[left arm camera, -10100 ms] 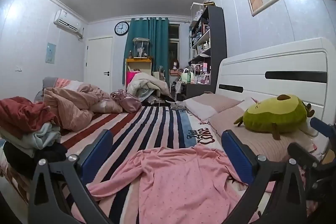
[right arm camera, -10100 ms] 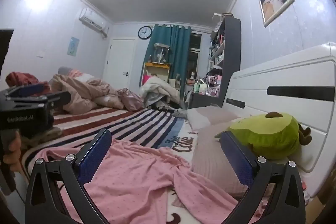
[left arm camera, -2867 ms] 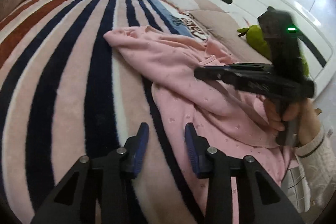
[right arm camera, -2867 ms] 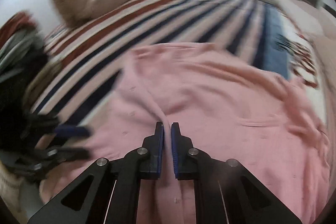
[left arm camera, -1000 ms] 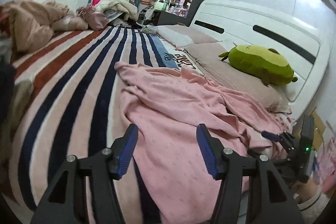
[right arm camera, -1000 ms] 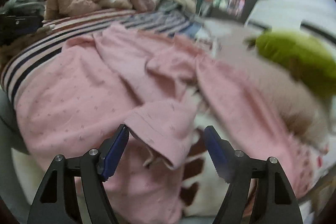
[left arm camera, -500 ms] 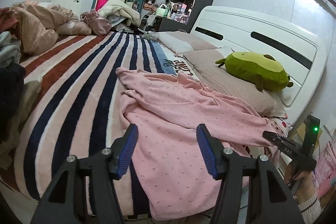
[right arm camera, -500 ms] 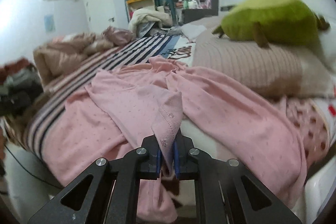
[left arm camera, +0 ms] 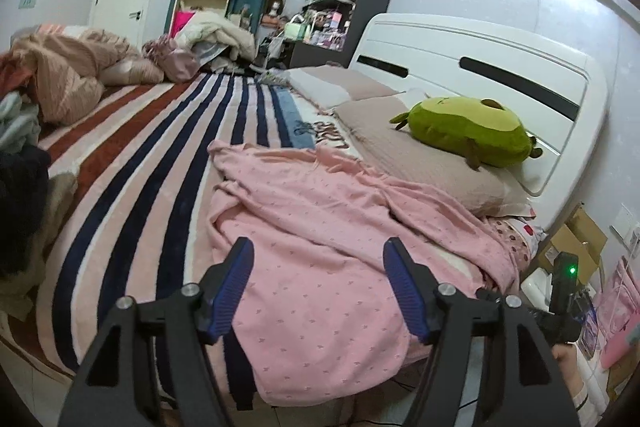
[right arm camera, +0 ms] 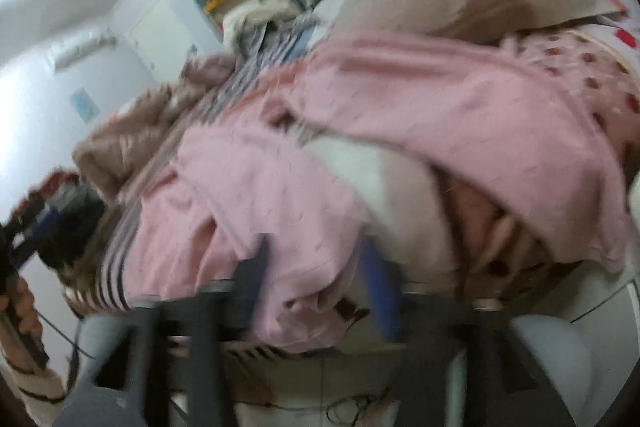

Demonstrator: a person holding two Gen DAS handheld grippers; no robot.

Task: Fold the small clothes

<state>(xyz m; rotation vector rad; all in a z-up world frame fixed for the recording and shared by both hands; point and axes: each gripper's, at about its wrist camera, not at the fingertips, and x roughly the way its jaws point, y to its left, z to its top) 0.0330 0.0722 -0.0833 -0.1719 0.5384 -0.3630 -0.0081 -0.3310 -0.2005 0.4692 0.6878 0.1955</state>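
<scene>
1. The pink garment (left arm camera: 320, 227) lies spread but rumpled across the near part of the striped bed (left arm camera: 152, 155). Its lower edge hangs over the bed's side, and one part runs up toward the beige pillow (left arm camera: 420, 147) under the green avocado plush (left arm camera: 460, 131).

2. The left hand-held gripper (left arm camera: 318, 287) hovers over the garment's near part with its jaws wide apart, and it grips nothing. The cloth between the blue pads (left arm camera: 236, 283) is untouched.

3. The right hand-held gripper (right arm camera: 320, 291) is heavily blurred in its own view. Its jaws appear parted, with pink cloth bunched between and in front of them. I judge that it holds nothing, though the blur leaves this uncertain.

4. Risk: the overhanging edge may slide to the floor if either tool tugs the cloth toward the person, since much of it already droops past the mattress.

5. Risk: the creases and the doubled-over fold near the middle could be locked in if a fold is made before the cloth is smoothed, which would give a lopsided result.

6. Risk: a pinch taken in this blur could catch several layers, or the dotted pink sheet (right arm camera: 592, 75) beneath, and drag the bedding along.

7. Risk: the part lying against the pillow may snag there and pull the pillow or plush out of place.
</scene>
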